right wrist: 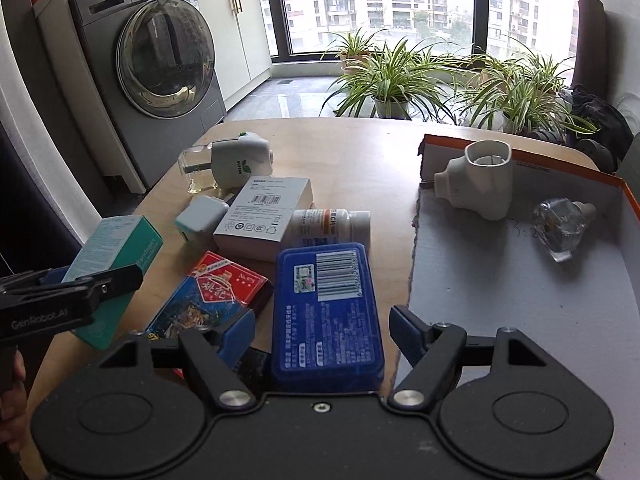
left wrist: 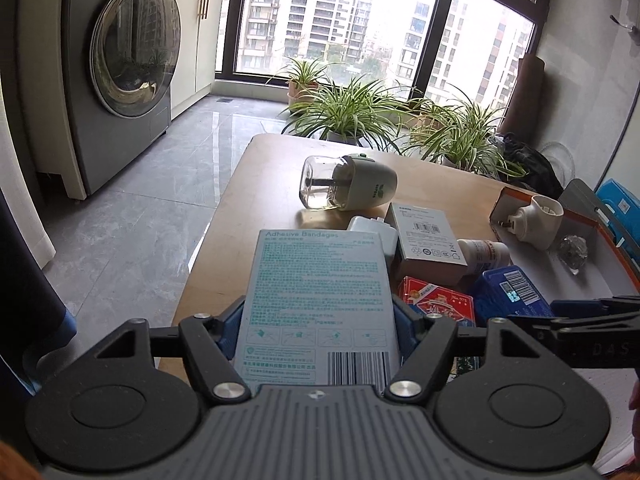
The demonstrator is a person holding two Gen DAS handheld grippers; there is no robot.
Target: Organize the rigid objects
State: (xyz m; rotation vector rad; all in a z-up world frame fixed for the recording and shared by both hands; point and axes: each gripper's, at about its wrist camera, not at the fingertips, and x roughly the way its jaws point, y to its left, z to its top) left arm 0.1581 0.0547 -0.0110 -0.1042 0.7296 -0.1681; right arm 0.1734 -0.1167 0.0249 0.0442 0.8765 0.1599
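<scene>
The left gripper (left wrist: pixel 318 320) has its jaws clenched on the bandage box (left wrist: pixel 318 300), which it holds above the near edge of the desk (left wrist: pixel 260 176), to the left of the blue case (right wrist: pixel 326 312). The right gripper (right wrist: pixel 322 328) has its jaws released and wide, one on each side of the blue case; the pads do not press on it.

The main risk, I think, is at the right gripper. The blue case lies close against the red card box (right wrist: pixel 212 296), and its far end is near the pill bottle (right wrist: pixel 330 222). If the left pad comes down on the card box and not into the narrow gap, the grasp can push both things or catch only a corner. The case also lies just beside the torn edge of the cardboard tray (right wrist: pixel 520 300), so a slide could bump it.

The bandage box is held only at its lower part, so it could tilt if it is moved fast.

The blue case is a flat, rigid, rounded rectangle with a barcode label on top. The bandage box is light teal cardboard, printed with small text.
</scene>
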